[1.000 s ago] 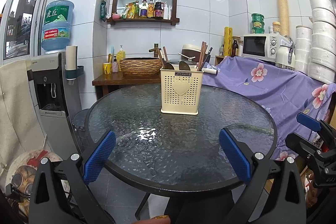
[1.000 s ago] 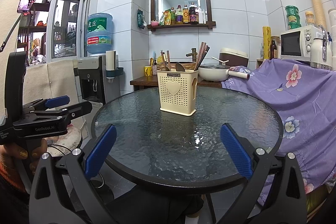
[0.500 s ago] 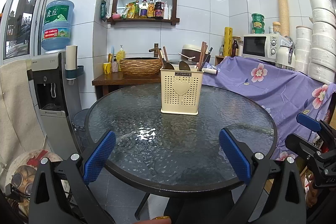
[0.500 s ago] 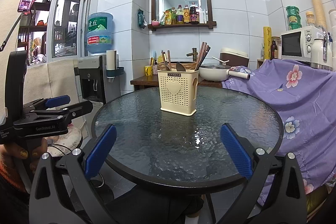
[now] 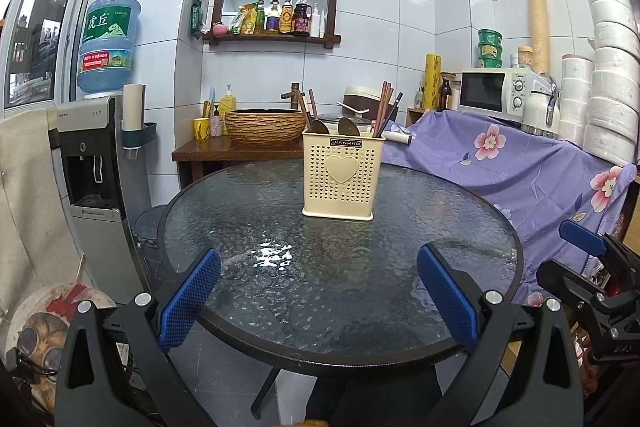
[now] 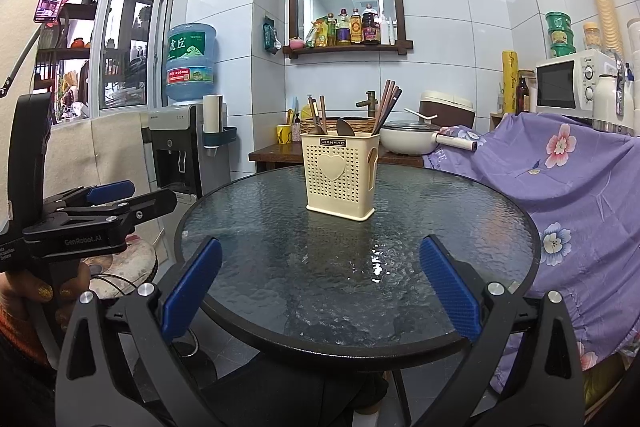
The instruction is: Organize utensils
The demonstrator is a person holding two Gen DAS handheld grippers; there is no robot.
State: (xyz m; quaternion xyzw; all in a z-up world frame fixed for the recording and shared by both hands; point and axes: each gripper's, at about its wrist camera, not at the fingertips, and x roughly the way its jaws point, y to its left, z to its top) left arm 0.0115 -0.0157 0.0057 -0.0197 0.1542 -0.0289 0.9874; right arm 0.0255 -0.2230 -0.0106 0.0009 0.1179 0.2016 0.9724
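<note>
Cream utensil holder [image 5: 339,178] upright near centre of round glass table [image 5: 400,327], chopsticks [image 5: 385,107] and spoons [image 5: 347,127] inside (exact count unclear). Left gripper [image 5: 318,301] and right gripper [image 6: 320,297] both spread wide, empty, at near table edge.

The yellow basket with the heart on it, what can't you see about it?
- Utensil holder, both views: its perforated wall hides the lower parts of the spoons and chopsticks.
- Any inner dividers: hidden.
- Its far side: faces away from both cameras.
</note>
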